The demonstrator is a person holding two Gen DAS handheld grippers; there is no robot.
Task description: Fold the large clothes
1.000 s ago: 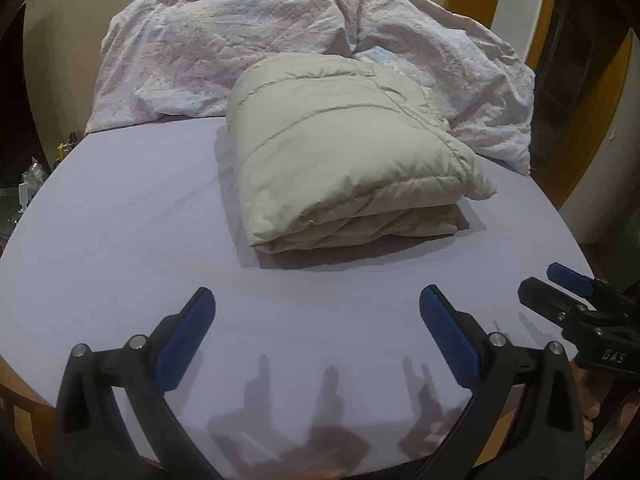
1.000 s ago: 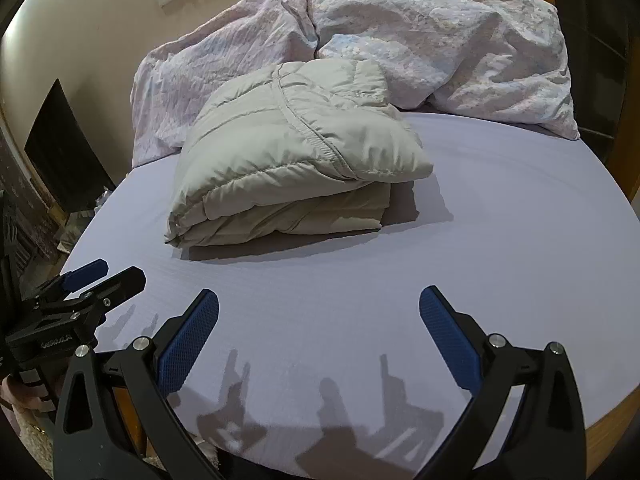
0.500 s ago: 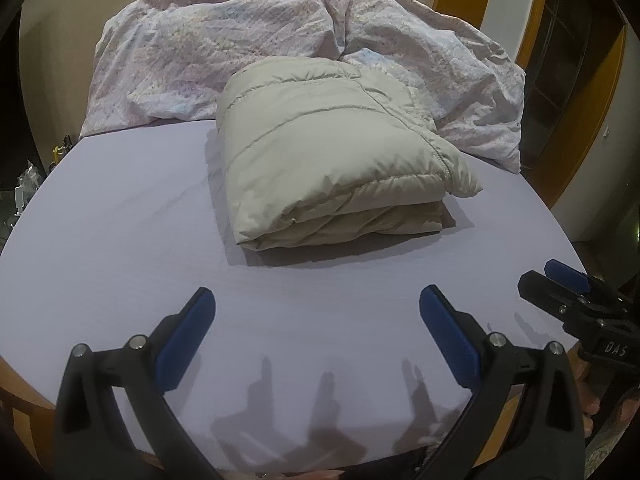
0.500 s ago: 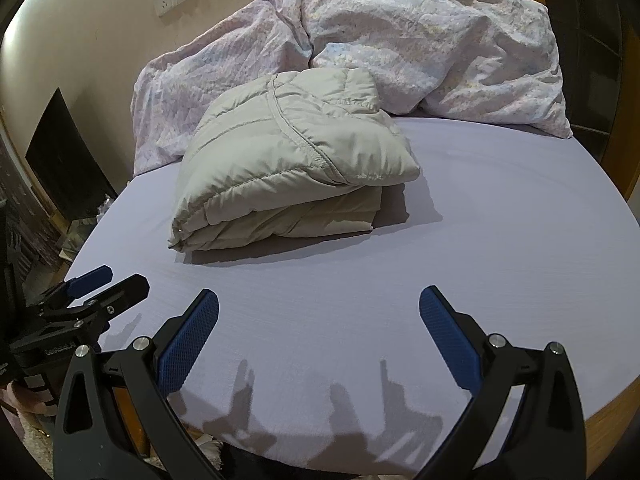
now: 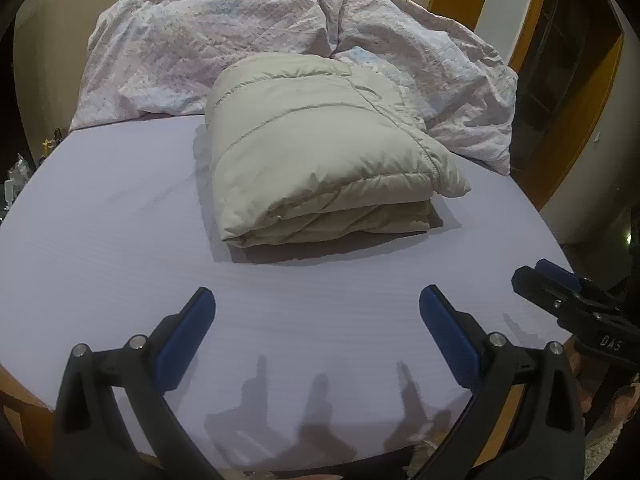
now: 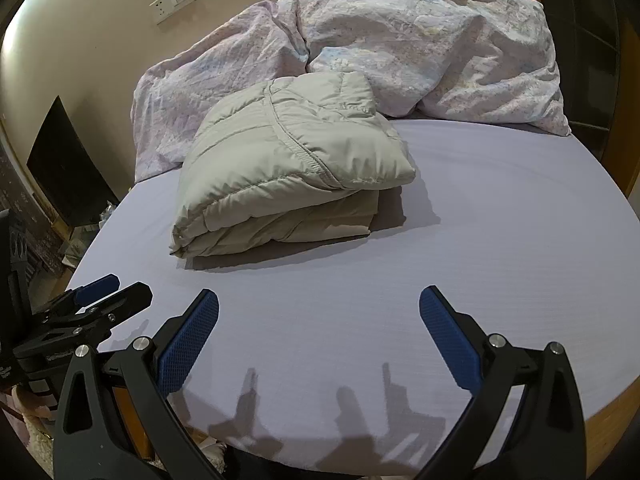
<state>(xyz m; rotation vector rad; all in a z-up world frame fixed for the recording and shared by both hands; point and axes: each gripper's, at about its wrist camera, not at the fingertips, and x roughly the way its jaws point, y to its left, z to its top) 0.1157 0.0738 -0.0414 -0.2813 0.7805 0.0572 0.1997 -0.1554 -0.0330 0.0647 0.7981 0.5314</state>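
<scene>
Your left hand-held gripper and right hand-held gripper both hang spread and empty over the near bed, while the folded jacket sits mid-bed (against the quilt), so a careless nudge could spring its puffy layers apart

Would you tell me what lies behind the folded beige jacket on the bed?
A crumpled pale floral duvet is heaped behind the jacket, against the wall. Whether they touch is hidden.
</scene>
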